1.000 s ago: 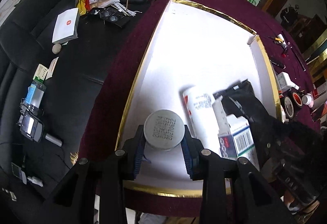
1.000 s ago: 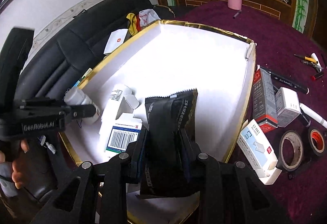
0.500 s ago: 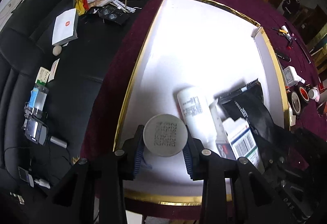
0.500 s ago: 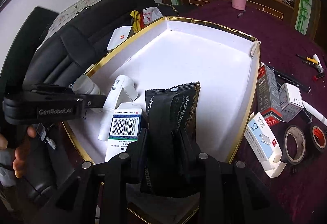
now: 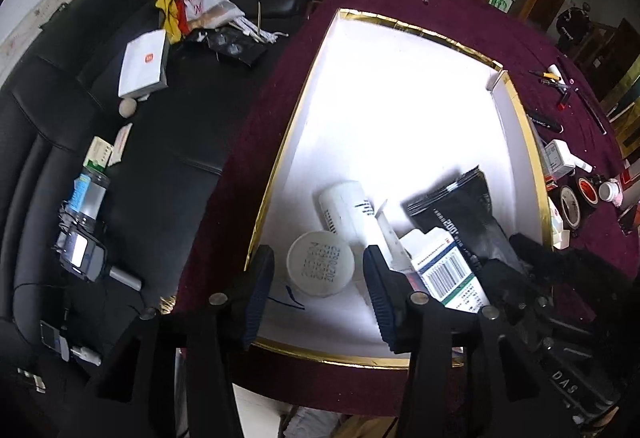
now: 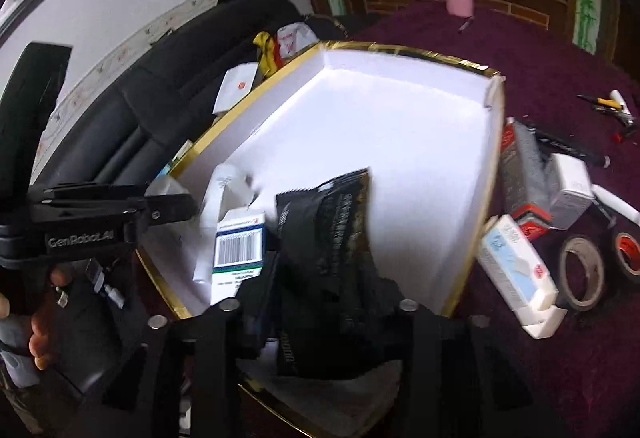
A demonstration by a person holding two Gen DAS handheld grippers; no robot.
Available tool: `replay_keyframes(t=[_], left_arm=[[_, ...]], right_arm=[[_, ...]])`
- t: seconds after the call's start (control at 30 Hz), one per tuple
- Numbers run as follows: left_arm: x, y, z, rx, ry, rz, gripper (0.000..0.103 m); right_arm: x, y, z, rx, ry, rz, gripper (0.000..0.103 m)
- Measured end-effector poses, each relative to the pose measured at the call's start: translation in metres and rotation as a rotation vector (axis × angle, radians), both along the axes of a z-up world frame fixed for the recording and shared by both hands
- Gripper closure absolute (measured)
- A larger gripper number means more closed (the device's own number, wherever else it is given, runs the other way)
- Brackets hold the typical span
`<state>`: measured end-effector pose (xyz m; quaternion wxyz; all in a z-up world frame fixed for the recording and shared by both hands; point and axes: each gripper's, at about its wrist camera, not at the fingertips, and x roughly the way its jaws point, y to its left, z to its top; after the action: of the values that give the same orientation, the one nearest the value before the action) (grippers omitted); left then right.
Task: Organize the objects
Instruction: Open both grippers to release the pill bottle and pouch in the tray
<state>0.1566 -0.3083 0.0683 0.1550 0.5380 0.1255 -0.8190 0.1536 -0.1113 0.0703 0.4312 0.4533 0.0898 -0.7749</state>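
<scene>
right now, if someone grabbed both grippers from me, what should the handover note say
Left gripper: jaws opening, white bottle standing between the pads with gaps on both sides, so released.
Right gripper: jaws opening around the black pouch; the view is blurred, so contact is unclear.
In the gold-rimmed box, all at the near end: that bottle, a second white bottle lying down, a barcode carton, the pouch.
Left on the cloth to the right of the box: red and grey carton, white and blue carton, tape rolls, pens.

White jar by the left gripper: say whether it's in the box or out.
In: the jar sits on the box floor, between opening pads, untouched.
</scene>
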Motion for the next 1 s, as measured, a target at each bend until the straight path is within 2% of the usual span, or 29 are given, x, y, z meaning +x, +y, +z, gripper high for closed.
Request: replay_keyframes(t=[0.03,0.2,0.3,0.4,0.57,0.87,1.0], left_arm=[[0.002,0.001,0.004,-0.004,0.010,-0.002,0.058],[0.010,0.005,0.021,-0.014,0.057,0.007,0.055],[0.014,0.010,0.029,-0.002,0.088,0.013,0.052],[0.016,0.016,0.032,0.013,0.113,0.018,0.046],[0.021,0.023,0.028,0.075,0.151,0.030,0.044],[0.028,0.025,0.015,0.132,0.146,0.101,0.042],[0.029,0.030,0.018,0.159,0.165,0.094,0.037]], right_arm=[[-0.001,0.004,0.002,-0.013,-0.004,-0.009,0.049],[-0.002,0.017,0.012,-0.059,-0.001,-0.035,0.042],[-0.002,0.021,0.015,-0.077,0.001,-0.047,0.034],[-0.002,0.028,0.017,-0.091,0.010,-0.068,0.027],[0.000,0.038,0.023,-0.103,0.037,-0.085,0.012],[-0.004,0.060,0.028,-0.116,0.036,-0.119,0.001],[-0.004,0.072,0.032,-0.120,0.051,-0.140,0.000]])
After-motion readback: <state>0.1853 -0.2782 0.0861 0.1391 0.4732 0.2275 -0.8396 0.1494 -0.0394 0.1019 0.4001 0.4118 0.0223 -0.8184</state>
